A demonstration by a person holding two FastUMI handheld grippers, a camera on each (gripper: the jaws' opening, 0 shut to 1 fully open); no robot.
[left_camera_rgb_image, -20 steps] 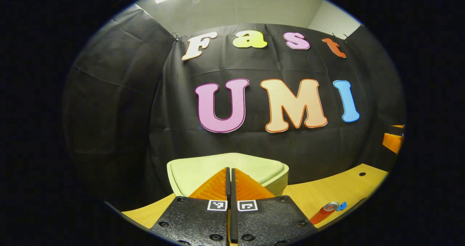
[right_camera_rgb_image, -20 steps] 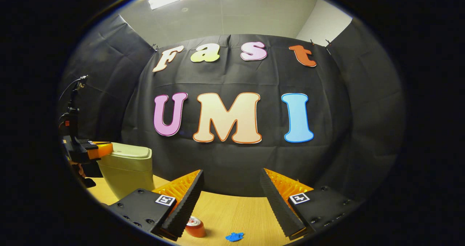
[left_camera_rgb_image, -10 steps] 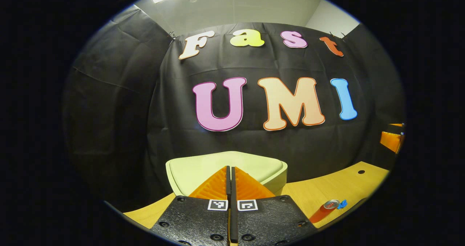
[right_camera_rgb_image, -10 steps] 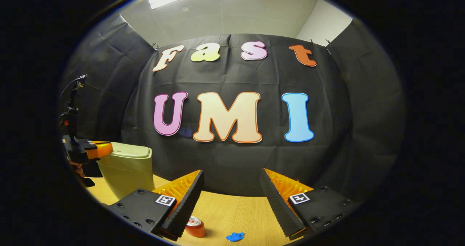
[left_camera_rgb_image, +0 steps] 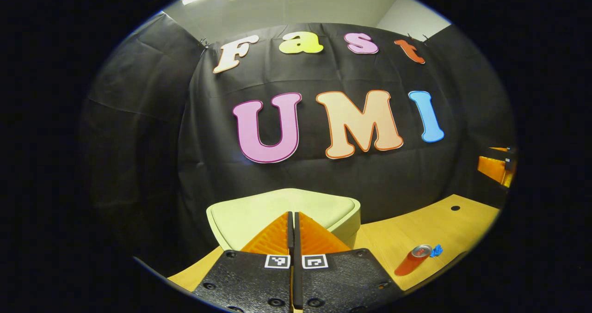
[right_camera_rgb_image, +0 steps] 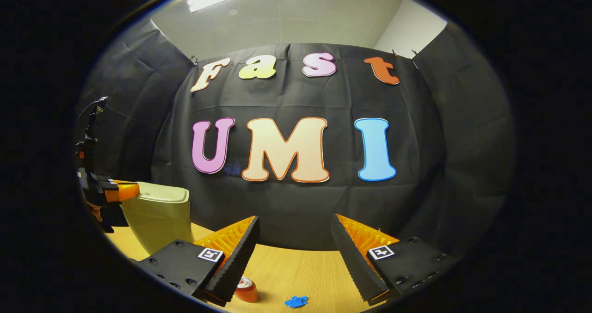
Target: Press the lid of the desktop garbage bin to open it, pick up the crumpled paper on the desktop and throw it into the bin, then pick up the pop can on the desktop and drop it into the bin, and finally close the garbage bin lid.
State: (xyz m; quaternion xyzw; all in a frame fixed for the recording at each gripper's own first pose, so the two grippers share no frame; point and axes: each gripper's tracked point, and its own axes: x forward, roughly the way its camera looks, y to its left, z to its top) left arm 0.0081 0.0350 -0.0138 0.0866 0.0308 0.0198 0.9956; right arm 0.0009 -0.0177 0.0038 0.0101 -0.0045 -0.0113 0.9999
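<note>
L gripper (left_camera_rgb_image: 293,218) closed (fingers together); R gripper (right_camera_rgb_image: 294,225) spread.

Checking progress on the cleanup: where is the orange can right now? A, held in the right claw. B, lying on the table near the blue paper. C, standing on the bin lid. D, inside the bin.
B: the can lies on the table beside the blue paper, untouched.

Nothing here reads as words: the gripper fingers carry square coded markers (left_camera_rgb_image: 277,261) (right_camera_rgb_image: 211,254), and any print on the can (right_camera_rgb_image: 246,290) is too small to tell.
</note>
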